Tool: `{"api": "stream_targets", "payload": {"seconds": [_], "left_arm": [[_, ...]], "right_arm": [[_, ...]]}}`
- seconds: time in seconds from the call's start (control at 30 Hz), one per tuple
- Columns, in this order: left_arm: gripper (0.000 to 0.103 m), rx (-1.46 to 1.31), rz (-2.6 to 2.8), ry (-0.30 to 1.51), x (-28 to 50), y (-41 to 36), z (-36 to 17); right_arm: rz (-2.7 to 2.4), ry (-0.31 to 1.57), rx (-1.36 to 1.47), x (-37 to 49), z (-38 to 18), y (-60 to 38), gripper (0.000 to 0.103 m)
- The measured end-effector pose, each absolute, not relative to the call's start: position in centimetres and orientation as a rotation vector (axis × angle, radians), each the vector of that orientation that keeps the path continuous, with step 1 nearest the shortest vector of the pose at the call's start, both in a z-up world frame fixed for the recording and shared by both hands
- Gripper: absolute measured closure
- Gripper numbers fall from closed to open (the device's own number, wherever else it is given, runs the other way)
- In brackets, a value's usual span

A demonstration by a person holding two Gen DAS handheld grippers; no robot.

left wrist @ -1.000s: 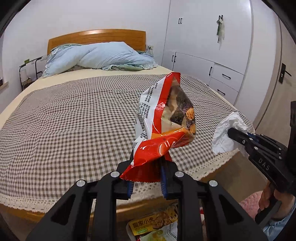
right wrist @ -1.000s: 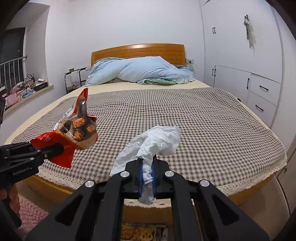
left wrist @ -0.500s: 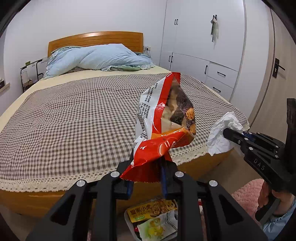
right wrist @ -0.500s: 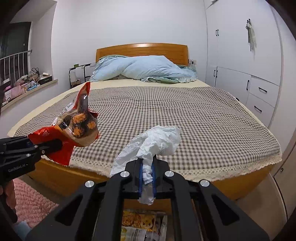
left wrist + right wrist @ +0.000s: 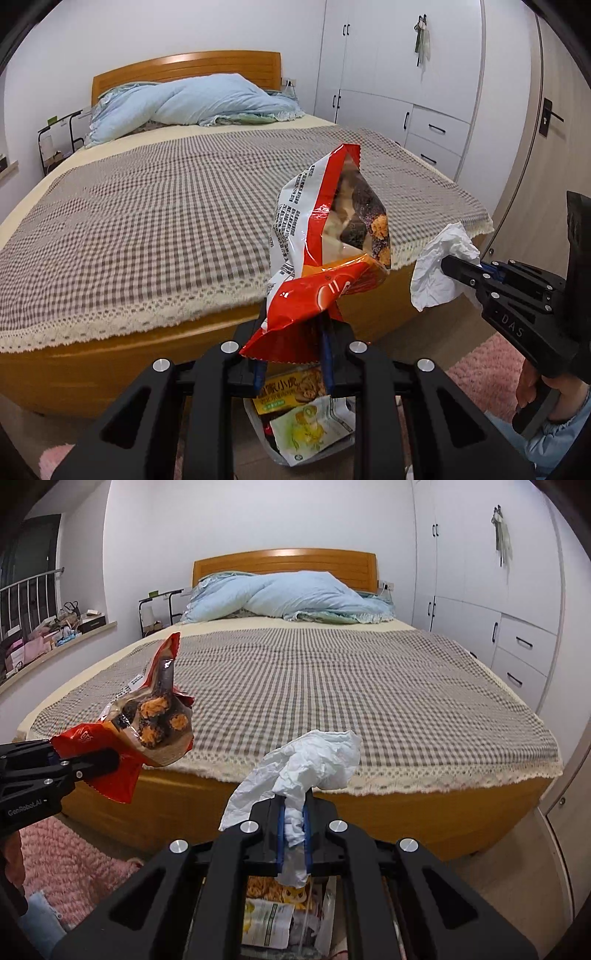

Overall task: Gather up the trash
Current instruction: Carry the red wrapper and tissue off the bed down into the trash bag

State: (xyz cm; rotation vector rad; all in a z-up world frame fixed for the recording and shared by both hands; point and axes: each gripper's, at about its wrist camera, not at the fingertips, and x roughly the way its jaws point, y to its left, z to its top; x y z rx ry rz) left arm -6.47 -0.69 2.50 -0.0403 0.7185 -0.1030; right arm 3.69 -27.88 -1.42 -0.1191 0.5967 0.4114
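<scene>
Red snack bag (image 5: pixel 325 258) pinched at crumpled bottom edge in my left gripper (image 5: pixel 293 354), held up in air past foot of bed (image 5: pixel 147 206), top pointing up; jaws narrowly apart, clamped on foil. White crumpled tissue (image 5: pixel 306 771) squeezed in my right gripper (image 5: pixel 294 823), jaws nearly closed on it, tissue bunching above fingertips. Both grippers side by side, apart. Trash bin (image 5: pixel 306 424) on floor directly below, already holding snack wrappers. Pink rug (image 5: pixel 70 860) beside bin. Blue duvet (image 5: pixel 288 598) heaped at headboard. White wardrobe (image 5: pixel 406 66) along right wall.
</scene>
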Motion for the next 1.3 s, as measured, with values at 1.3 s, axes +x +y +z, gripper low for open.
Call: {"api": "stream_targets", "payload": {"seconds": [1.3], "left_arm": [[0.083, -0.095, -0.154, 1.062, -4.7, -0.9, -13.0]], "right_arm": [[0.409, 0.942, -0.194, 3.6, -13.1, -26.8, 0.095]]}}
